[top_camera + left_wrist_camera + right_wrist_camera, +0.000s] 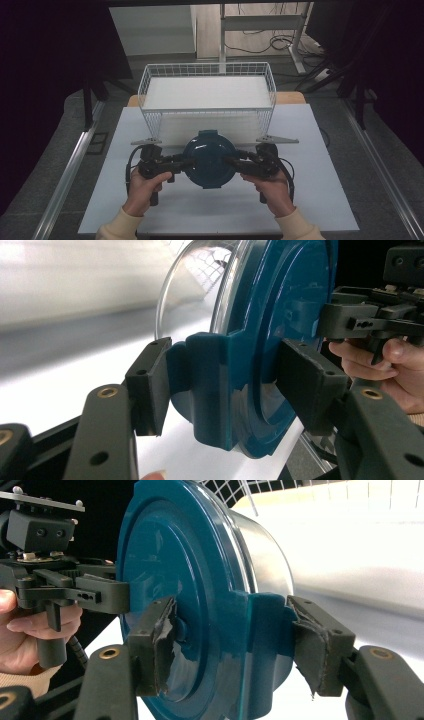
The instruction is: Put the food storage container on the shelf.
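Item: lidded container, blue lid up, table centre, wire basket at its 12. I've got L gripper clamped on 9 o'clock tab, R gripper clamped on 3 o'clock tab; axis vertical, both equally near

Dark teal-blue lid with a clear, colourless bowl wall behind it, held between both sets of tongs. Matte black left gripper and right gripper, brass-coloured rivets on the arms, grey worn padding on the right pair's pads. White wire basket in a square grid pattern beyond the tongs, white liner inside. Pale grey-white table beneath. Cream sleeves just behind the handles
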`<state>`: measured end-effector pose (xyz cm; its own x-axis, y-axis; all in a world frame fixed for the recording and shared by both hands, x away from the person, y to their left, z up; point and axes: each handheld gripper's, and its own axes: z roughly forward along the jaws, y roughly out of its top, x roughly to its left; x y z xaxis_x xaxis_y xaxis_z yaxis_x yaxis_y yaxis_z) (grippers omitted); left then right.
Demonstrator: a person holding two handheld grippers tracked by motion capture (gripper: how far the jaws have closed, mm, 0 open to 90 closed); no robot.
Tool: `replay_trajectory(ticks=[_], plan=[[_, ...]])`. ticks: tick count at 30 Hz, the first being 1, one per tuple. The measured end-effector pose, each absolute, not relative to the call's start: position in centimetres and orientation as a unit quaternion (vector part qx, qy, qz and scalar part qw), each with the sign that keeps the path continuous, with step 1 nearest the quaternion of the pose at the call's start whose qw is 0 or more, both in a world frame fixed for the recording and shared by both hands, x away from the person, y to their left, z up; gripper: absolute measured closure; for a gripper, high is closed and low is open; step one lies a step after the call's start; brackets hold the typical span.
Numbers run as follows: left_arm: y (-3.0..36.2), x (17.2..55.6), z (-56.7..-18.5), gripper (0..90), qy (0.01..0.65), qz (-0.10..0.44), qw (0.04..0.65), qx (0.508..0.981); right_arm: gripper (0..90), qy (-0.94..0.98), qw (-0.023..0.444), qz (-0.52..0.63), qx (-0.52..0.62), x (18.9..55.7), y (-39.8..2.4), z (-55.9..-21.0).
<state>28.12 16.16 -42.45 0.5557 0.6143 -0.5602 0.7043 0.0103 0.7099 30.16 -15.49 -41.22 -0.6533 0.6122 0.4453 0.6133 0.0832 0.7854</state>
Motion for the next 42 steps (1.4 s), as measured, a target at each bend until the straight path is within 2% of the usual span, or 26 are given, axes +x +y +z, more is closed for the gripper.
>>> replay_trajectory(ticks=[23, 42], plan=[[16.4, 31.4, -35.5, 40.9, 0.451, -0.022, 0.552, 0.701, 38.5, -0.737, -0.027, -0.548, -0.395, 33.3, -15.3, -34.0], [16.6, 34.1, -31.6, 40.8, 0.443, -0.014, 0.561, 0.699, 39.0, -0.736, -0.039, -0.554, -0.388, 35.7, -15.2, -30.1]])
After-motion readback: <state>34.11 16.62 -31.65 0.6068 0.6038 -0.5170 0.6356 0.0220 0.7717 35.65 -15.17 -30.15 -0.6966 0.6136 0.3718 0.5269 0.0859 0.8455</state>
